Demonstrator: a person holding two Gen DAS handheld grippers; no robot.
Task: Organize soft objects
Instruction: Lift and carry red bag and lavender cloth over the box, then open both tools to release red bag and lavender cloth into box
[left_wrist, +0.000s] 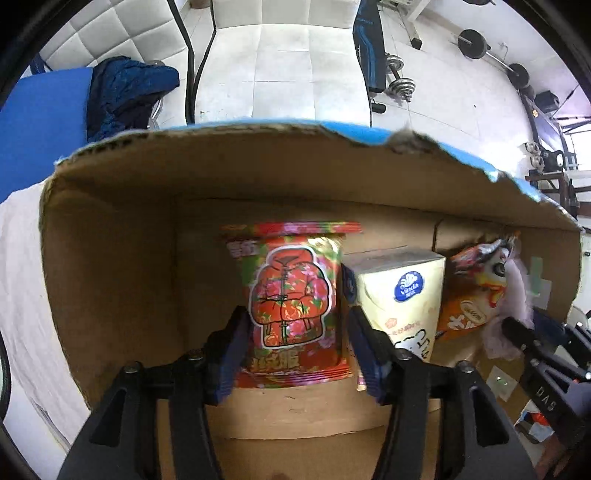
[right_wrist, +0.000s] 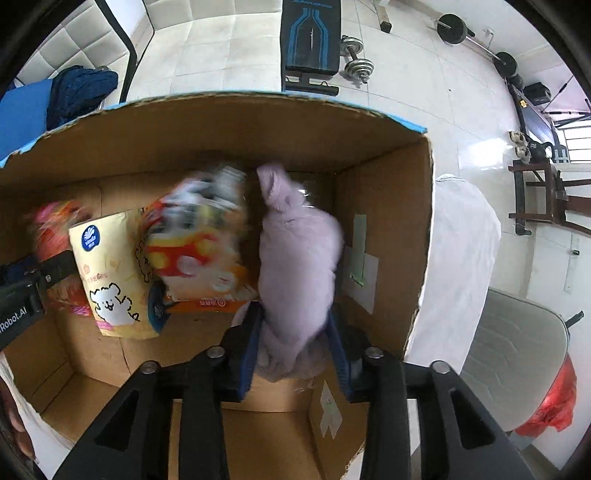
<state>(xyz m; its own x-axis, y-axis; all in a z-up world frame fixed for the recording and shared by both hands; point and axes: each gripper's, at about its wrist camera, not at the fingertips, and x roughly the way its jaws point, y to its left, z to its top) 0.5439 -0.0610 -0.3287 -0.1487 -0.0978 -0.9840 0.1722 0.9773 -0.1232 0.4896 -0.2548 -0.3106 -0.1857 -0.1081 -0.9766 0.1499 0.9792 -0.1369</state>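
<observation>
Softness decides the grip here: the red snack bag (left_wrist: 293, 306) looks light and crushable, so the left gripper (left_wrist: 295, 350) grasps it low across its width, while the right gripper (right_wrist: 295, 332) is clenched on the fluffy lilac plush (right_wrist: 295, 254), which yields easily. Both stand upright in the cardboard box (left_wrist: 110, 266), long axes vertical, with the tissue pack (left_wrist: 402, 291) and orange packet (right_wrist: 199, 251) between them.

left tool (left_wrist: 295, 332) and right tool (right_wrist: 295, 328) both reach forward, fingers clamped on something.
</observation>
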